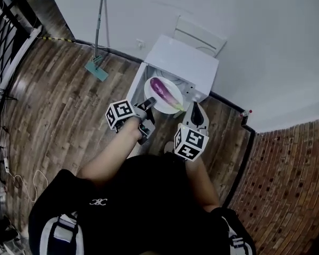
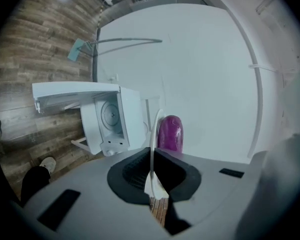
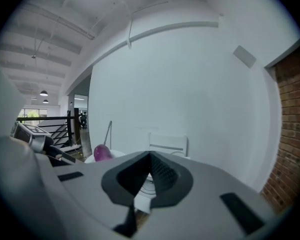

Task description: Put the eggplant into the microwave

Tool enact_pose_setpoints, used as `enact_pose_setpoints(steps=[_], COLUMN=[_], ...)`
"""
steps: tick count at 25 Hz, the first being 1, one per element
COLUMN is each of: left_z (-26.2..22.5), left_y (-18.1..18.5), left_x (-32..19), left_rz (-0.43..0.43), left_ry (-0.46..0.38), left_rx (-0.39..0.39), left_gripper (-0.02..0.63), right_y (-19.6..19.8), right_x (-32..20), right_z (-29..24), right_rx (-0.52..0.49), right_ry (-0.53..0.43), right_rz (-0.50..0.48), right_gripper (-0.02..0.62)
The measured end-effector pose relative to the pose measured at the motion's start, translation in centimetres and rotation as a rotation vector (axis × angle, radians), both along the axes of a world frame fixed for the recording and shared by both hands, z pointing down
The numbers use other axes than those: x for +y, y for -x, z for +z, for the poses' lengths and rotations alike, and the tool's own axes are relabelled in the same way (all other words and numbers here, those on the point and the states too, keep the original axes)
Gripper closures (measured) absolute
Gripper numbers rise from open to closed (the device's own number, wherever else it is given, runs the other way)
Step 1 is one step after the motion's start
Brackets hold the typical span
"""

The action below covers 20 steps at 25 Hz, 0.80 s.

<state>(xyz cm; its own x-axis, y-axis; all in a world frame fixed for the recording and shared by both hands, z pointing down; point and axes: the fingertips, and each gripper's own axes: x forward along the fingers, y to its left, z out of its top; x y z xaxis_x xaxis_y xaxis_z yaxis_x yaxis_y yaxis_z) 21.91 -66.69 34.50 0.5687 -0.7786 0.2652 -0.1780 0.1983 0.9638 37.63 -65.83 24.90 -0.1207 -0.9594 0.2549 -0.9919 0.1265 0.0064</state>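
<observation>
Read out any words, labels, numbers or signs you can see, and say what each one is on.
No text can be read.
White logo on the person's black shirt: too small to read.
On the marker cubes: black-and-white square patterns, no words.
On the microwave: no label shows.

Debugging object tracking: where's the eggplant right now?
Head view, centre: the eggplant lies on the white plate gripped at its rim by the left claw, just in front of the open microwave.
</observation>
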Motion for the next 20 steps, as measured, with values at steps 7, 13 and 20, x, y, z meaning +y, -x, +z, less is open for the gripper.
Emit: enact_pose_setpoints(steps=[7,13,20], left_z=[2.0,6.0,12.7], left_y=[-1.8,-2.1,-2.4], left_x=[-2.0,-2.5,-5.1], left_rz=[-0.165,-0.265,-0.279], left_ry=[0.013,0.077,0.080], left_rx=[-0.030,-0.027,-0.034], left_gripper=[0.591,0.591,0.591], right_y=[-1.1,-0.4,2.5], right_x=[-5.0,-7.6,-9.7], right_z=[1.3,5.2,10.4], right_rx=[0.039,0.081,0.116], right_ry=[0.057,0.143,0.176], right_rz=[-0.221,-0.332,-0.410], right_gripper=[0.591,0.591,0.591])
